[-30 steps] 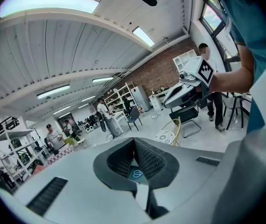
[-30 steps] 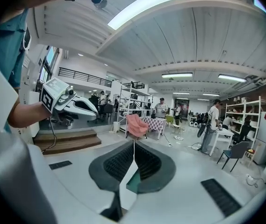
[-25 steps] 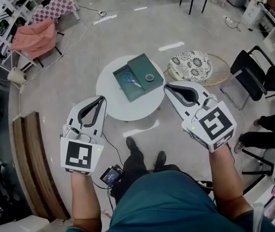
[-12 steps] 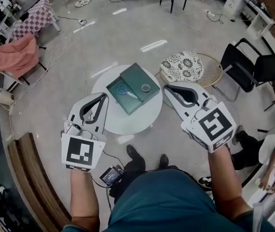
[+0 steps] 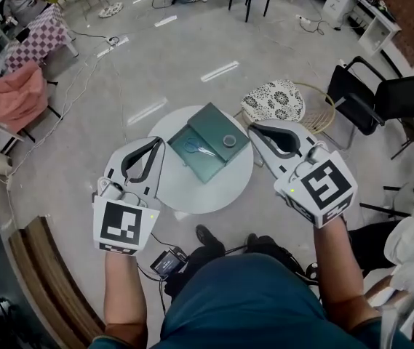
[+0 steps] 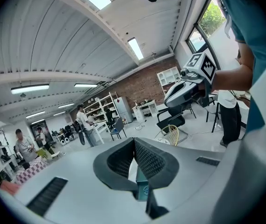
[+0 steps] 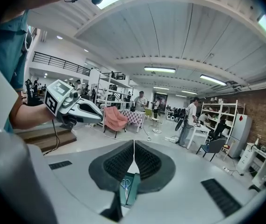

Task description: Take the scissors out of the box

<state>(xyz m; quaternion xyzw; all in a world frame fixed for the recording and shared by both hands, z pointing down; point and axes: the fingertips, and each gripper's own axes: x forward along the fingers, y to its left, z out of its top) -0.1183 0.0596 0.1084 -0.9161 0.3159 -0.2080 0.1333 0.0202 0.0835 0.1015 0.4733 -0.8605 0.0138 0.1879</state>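
The round table (image 5: 217, 189) sits nearer mid-frame than a second ago, with the left gripper (image 5: 153, 145) and right gripper (image 5: 253, 129) now flanking it, both clenched on nothing. The scissors (image 5: 196, 148), blue-handled I think, lie untouched in the green box (image 5: 211, 168) at centre. So it's just the approach.

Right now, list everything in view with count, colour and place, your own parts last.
table: one, white, round, mid-floor
box: one, green, open, on the table
scissors: one pair, blue handles, in the box
roll: one, grey, on the box's right half
cushion: one, black-and-white print, on the wicker seat right of the table
black chair: at least one, far right
cloth: one, pink, far left
bench: one, brown wood, lower left
left tongs: one, white, shut, empty, left of the box
right tongs: one, white, shut, empty, right of the box
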